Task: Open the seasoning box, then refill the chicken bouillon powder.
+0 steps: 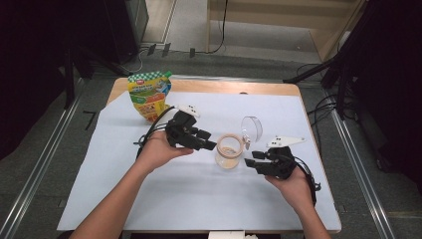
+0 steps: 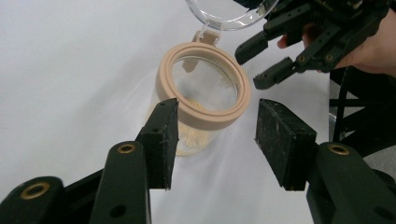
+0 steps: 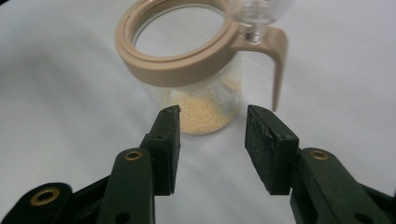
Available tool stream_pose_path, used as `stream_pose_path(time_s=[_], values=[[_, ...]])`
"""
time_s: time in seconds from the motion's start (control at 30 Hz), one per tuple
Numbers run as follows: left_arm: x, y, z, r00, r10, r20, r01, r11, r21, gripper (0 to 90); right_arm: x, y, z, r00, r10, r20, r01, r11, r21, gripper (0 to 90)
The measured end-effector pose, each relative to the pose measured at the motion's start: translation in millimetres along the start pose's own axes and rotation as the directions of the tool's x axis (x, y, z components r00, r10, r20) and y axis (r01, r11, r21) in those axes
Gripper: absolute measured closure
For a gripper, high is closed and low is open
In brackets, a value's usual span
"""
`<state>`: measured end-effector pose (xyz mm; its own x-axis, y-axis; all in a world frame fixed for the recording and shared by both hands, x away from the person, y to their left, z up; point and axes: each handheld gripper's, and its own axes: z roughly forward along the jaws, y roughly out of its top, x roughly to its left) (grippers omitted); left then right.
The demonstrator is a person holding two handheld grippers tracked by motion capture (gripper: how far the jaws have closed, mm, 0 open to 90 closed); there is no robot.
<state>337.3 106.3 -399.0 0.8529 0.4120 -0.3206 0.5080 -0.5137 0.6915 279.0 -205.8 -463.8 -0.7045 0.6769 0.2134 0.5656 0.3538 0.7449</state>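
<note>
Both grippers stand half open and empty: the right gripper just right of the glass jar, the left gripper just left. With its lid swung back, any regrip should close on the jar's body, below the beige rim.

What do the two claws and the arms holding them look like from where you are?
Both the left claw and the right claw are black, with flat dark pads and brass-coloured pivot pins. Each carries a pale three-cornered plate and trails a black cable. The forearms are bare, no sleeves.
</note>
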Motion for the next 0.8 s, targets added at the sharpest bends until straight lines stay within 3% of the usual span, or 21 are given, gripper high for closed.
stream_pose_path(time_s=[0.13,0.47,0.67,0.8], values=[[7.0,-5.4,-10.1,0.9996,-0.014,-0.023,0.014,0.9998,-0.011,47.9,6.6,1.5,6.1,0.9989,-0.046,-0.012,0.046,0.999,0.028,55.4],[30.2,-19.6,-41.9,0.9945,-0.093,-0.049,0.091,0.9951,-0.040,44.5,11.3,2.7,8.9,0.9969,-0.076,-0.018,0.077,0.996,0.037,54.6],[46.7,-31.2,-60.3,0.9852,-0.127,-0.116,0.121,0.9911,-0.056,44.2,12.3,3.1,13.6,0.9954,-0.094,-0.019,0.095,0.994,0.052,54.5],[59.6,-40.5,-71.5,0.9758,-0.159,-0.150,0.151,0.9862,-0.069,44.3,18.2,2.6,19.5,0.9896,-0.141,-0.030,0.143,0.986,0.083,54.5]])
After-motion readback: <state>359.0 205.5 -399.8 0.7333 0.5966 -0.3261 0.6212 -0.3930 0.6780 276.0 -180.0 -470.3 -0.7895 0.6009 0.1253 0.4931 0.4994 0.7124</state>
